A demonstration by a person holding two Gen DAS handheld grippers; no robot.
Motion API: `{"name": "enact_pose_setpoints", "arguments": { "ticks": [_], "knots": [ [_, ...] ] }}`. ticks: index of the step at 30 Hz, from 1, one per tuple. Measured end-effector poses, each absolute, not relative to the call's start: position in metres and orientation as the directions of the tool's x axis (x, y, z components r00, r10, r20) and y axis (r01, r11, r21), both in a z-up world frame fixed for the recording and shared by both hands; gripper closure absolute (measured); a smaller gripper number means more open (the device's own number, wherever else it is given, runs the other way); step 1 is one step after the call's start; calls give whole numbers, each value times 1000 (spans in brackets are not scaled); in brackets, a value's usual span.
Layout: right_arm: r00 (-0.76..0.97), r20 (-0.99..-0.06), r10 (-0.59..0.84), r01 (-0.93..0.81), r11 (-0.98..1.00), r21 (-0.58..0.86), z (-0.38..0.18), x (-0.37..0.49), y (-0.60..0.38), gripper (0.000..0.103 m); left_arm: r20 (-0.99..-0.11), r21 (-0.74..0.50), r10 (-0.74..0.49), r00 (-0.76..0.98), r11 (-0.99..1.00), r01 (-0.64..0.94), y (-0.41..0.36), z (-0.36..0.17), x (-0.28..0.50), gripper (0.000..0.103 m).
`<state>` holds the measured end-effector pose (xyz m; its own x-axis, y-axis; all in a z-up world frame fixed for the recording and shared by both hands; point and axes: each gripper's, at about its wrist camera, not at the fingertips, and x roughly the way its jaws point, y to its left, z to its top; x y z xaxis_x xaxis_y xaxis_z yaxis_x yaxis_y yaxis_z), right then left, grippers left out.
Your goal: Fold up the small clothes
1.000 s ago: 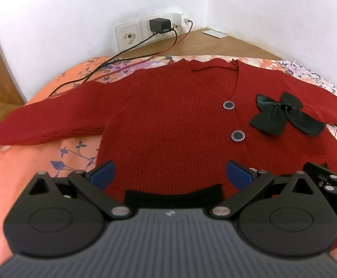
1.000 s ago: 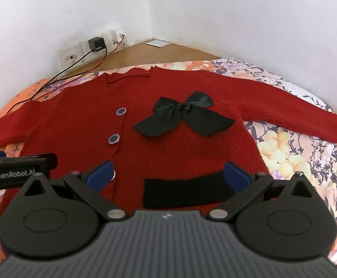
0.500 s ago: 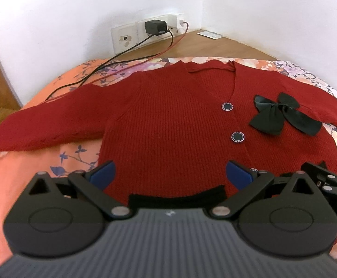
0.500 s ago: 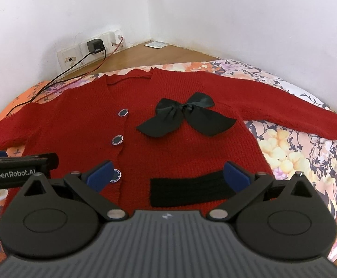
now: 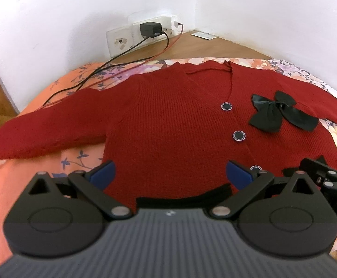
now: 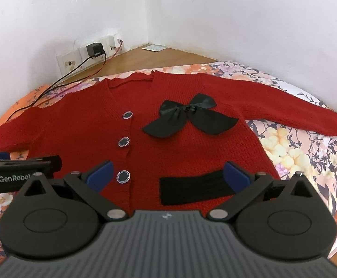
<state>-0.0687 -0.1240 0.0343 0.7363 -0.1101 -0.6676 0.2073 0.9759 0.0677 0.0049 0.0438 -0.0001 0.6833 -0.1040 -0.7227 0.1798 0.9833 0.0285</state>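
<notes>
— Left gripper (image 5: pixel 170 172) first: what is it doing?

— Hanging over the hem on the cardigan's (image 5: pixel 168 125) left half, jaws wide apart, nothing between them. Whether the pads touch the knit, I cannot tell.

— And the right gripper (image 6: pixel 167 173)?

— Same stance over the other half, jaws spread with nothing held, one pad near the lowest button (image 6: pixel 123 176) and the other at the end of the black band (image 6: pixel 191 191). Each gripper shows at the side of the other's view, so they sit close together along the near edge of the bed (image 6: pixel 291 153).

— Where does the cardigan lie?

— Flat and face up on the flowered sheet, neckline toward the far edge by the wall socket (image 5: pixel 119 41), hem toward the near edge. Both sleeves run straight out to the left and right. It is buttoned, with a black bow (image 6: pixel 189 119) on the chest.

— So how much folding is done?

— None, by my reading. No sleeve is turned in and no crease crosses the body; it looks only spread and smoothed.

— What is left?

— Everything, I would judge: both sleeves over the body, then the hem up toward the neckline.
</notes>
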Motion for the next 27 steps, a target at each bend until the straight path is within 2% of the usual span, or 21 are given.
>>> {"name": "enact_pose_setpoints", "arguments": {
  "ticks": [12,19,27],
  "knots": [
    [758,-640,-127,223,972,70,38,-77,-109,0,-723,29,-139,677,972,231,54,-1,5,0],
    [776,-627,-63,226,957,183,37,-78,-123,0,-722,30,-142,677,971,236,49,0,6,0],
    [773,-634,-38,194,964,180,28,-68,-152,0,-728,21,-130,673,977,211,28,0,14,0]
  ]
}}
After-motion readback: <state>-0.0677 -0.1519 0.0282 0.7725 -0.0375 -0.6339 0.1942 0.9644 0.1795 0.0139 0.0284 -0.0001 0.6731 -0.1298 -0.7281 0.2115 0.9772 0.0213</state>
